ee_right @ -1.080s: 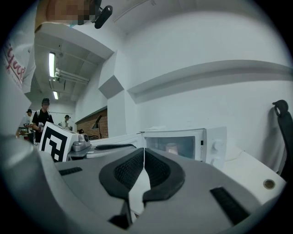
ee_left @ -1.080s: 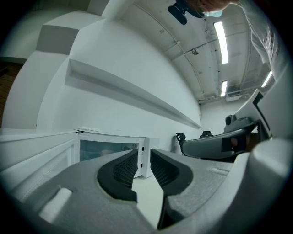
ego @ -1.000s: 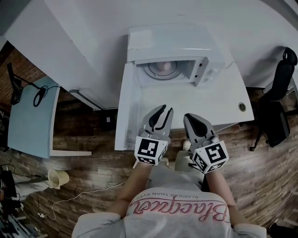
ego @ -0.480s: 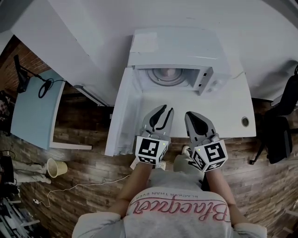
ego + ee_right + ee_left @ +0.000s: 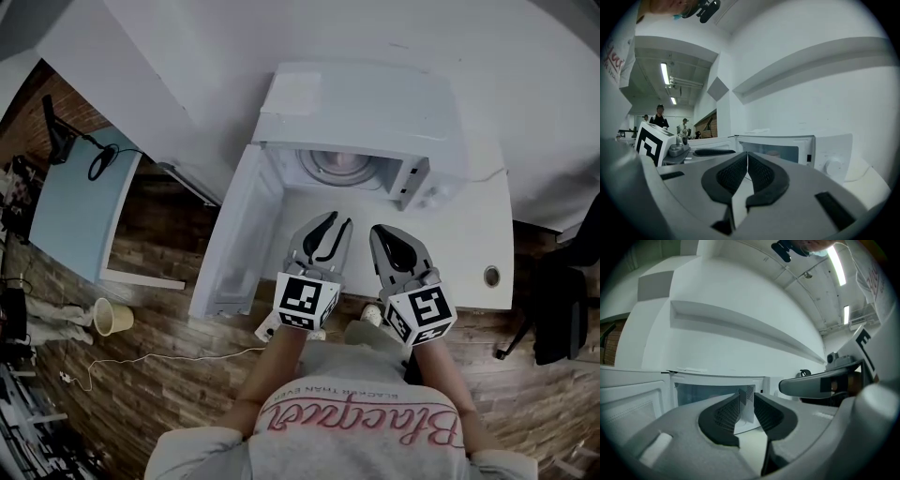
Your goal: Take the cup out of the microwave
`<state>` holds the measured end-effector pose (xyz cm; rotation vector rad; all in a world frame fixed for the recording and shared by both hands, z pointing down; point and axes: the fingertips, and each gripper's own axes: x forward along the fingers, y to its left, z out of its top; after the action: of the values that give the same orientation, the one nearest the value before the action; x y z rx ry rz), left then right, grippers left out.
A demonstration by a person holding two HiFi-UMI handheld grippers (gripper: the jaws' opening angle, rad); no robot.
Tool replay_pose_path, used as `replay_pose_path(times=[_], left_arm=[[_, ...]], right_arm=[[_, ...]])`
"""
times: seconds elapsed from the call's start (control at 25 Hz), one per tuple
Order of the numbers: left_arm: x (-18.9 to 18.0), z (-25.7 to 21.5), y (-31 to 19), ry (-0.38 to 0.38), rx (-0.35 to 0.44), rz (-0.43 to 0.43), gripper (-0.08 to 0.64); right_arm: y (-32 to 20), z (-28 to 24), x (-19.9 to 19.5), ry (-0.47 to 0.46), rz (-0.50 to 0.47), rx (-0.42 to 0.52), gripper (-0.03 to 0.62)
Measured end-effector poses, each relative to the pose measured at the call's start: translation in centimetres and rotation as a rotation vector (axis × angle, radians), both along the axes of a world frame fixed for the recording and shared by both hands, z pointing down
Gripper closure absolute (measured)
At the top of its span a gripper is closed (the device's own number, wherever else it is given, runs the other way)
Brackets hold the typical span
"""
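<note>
Though dim, cup (image 5: 330,161) upright in microwave (image 5: 361,103).

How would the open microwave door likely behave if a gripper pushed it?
The door stands wide open at the left side of the microwave, so it would probably swing on its hinge, not flex. It looks a flat, rigid panel, likely light.

Bright even light, fisheye-warped edges

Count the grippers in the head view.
2. The left gripper, jaws apart, and the right gripper, jaws together, are side by side above the white table, before the open microwave. None seem hidden.
</note>
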<state>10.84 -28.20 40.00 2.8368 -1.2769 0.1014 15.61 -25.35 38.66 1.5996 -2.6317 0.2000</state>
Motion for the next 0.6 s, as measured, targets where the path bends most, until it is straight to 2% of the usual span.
replay_pose_path(times=[0.36,0.52,0.6], left_arm=[[1.9,0.5,-2.0,0.006,-0.014,-0.116,0.471],[2.1,0.6,-2.4,0.017,-0.009,-0.183,0.47],[2.0,0.8,-2.4,0.023,-0.009,-0.208,0.439]], right_arm=[[-1.2,0.1,0.7,0.071,-0.175,0.022,0.581],[-1.3,0.3,1.3,0.062,-0.217,0.021,0.581],[-1.2,0.4,1.5,0.063,-0.233,0.023,0.581]])
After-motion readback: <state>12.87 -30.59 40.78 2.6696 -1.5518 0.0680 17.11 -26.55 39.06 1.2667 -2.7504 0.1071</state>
